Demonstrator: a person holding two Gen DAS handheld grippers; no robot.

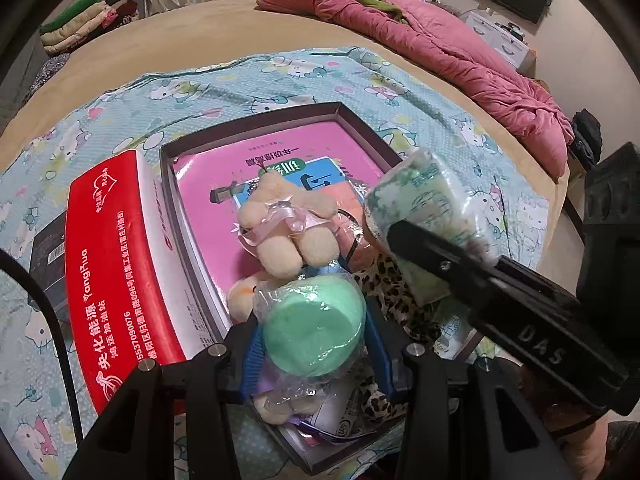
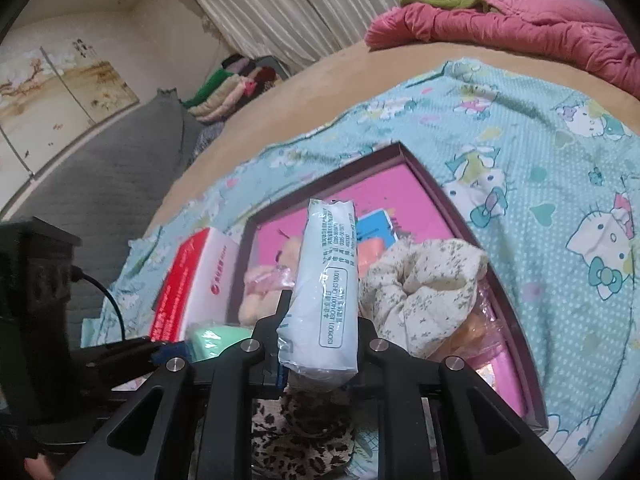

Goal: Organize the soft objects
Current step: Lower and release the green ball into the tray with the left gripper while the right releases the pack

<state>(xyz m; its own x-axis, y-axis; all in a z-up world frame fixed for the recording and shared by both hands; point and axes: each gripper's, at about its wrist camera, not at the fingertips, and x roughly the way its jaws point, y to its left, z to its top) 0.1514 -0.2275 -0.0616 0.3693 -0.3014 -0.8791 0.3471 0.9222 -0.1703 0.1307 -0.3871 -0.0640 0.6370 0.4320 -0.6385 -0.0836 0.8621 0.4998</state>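
Already both claws are loaded: the left gripper [image 1: 316, 344] pinches a green sponge [image 1: 316, 326] (bagged) over the box [image 1: 256, 120]. Presumably to pack it alongside, the right gripper [image 2: 318, 344] clamps a tissue pack [image 2: 326, 288] upright above that box.

Left tongs [image 1: 316, 344] and right tongs [image 2: 318, 332] apparently both clamped, angled downward.

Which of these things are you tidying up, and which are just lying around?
Tidying:
green sponge in left gripper
tissue pack in right gripper
teddy bear
floral cloth
box

Lying around:
pink quilt
folded clothes
red carton
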